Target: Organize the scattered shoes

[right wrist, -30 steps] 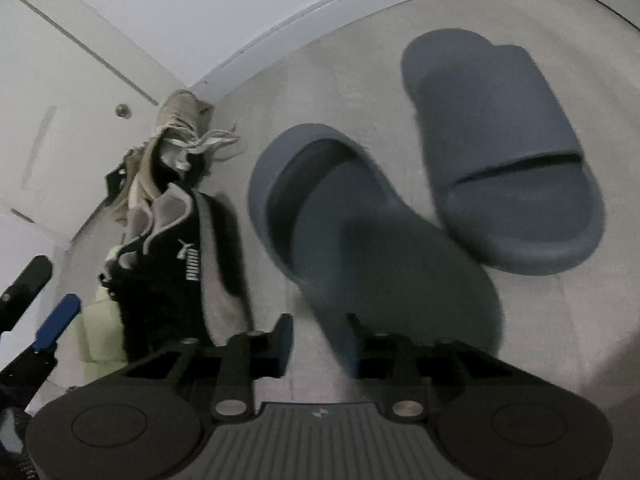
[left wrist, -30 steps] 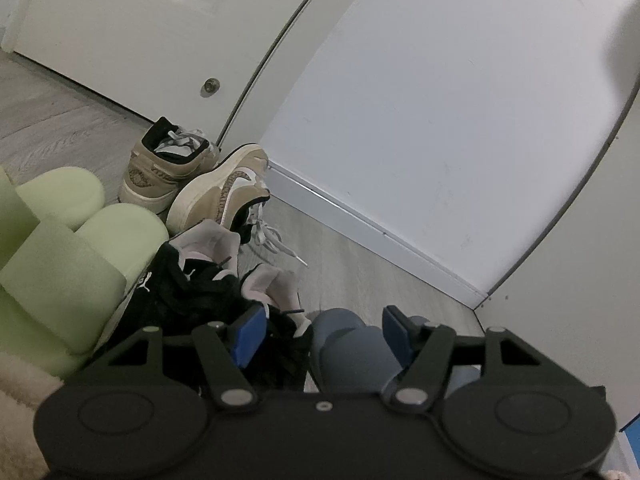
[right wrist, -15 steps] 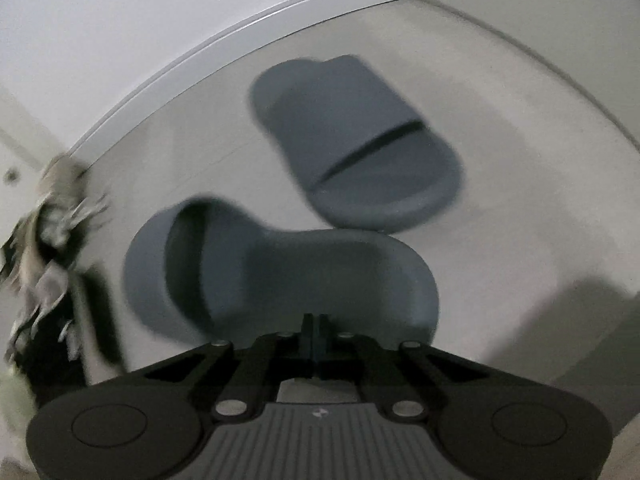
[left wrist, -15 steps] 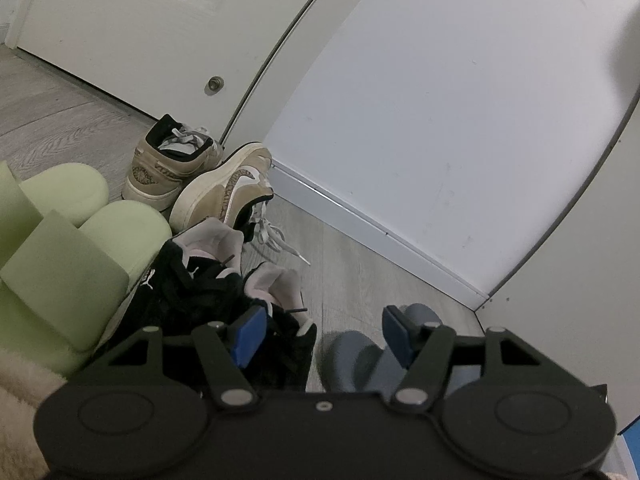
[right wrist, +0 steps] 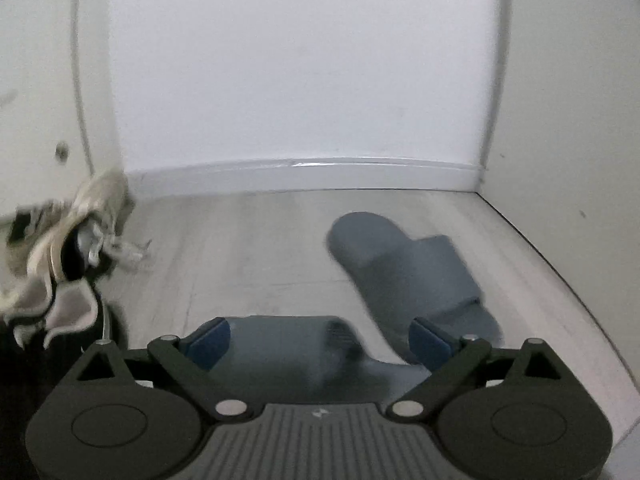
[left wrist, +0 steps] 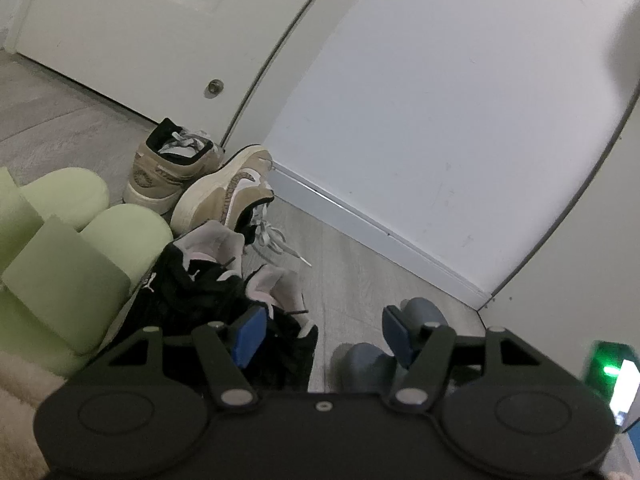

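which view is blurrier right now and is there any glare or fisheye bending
Right wrist view: motion-smeared, the tan sneaker and grey slide soft-edged, baseboard bowed. Left wrist view: sharper, laces on the tan sneaker crisp, door edge curved by the fisheye, a green light glaring at the right edge.

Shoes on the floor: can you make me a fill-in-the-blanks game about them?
1. The two slides beside the black sneakers are light ____ in colour.
2. The right gripper has its blue-padded fingers ____, with a grey slipper lying between them.
3. The other grey slipper lies flat on the ____.
4. The tan sneakers have ____ laces.

Missing words: green; open; floor; white
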A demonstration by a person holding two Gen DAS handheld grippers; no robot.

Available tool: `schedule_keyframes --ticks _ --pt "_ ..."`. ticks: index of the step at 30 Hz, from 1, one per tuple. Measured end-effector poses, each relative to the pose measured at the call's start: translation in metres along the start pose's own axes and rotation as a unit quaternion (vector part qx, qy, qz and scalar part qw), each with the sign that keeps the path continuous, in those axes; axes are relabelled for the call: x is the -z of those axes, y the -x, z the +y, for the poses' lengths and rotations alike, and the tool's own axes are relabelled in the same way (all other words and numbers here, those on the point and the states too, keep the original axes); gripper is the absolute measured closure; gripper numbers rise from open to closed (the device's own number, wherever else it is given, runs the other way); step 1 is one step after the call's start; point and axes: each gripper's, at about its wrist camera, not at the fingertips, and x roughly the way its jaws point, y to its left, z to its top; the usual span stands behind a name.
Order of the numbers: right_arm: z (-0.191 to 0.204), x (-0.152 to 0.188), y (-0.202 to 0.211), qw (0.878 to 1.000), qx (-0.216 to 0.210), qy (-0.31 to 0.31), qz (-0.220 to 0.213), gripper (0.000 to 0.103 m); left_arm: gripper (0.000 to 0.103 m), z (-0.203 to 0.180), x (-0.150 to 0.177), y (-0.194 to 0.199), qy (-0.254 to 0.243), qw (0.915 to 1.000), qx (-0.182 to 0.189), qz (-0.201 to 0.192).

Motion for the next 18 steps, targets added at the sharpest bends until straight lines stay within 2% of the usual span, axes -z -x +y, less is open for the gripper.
schedule_keyframes --ticks 4,8,9,11,15,18 --pt "0.012 -0.004 -0.022 0.999 0.01 -0.011 0.032 0.007 0.037 0.003 -0.001 0.001 0.01 0.9999 -0.003 0.001" --pt "0.029 0.003 -0.036 0.998 0.026 0.048 0.044 0.009 0.037 0.001 0.0 -0.001 0.004 1.0 -0.003 0.004" --pt "0.03 0.006 -0.039 0.997 0.023 0.054 0.05 0.01 0.037 0.0 0.0 -0.001 0.002 1.0 -0.003 0.004" --pt "0.03 0.011 -0.045 0.996 0.016 0.066 0.062 0.024 0.037 0.0 0.0 0.0 0.002 1.0 -0.003 0.003" --pt "0.021 0.022 -0.031 0.993 -0.007 0.1 0.059 0.025 0.037 0.002 -0.001 -0.001 0.006 1.0 -0.003 0.003" --pt "0.019 0.031 -0.019 0.988 -0.041 0.136 0.061 0.025 0.037 0.001 -0.001 -0.001 0.005 1.0 -0.003 0.003"
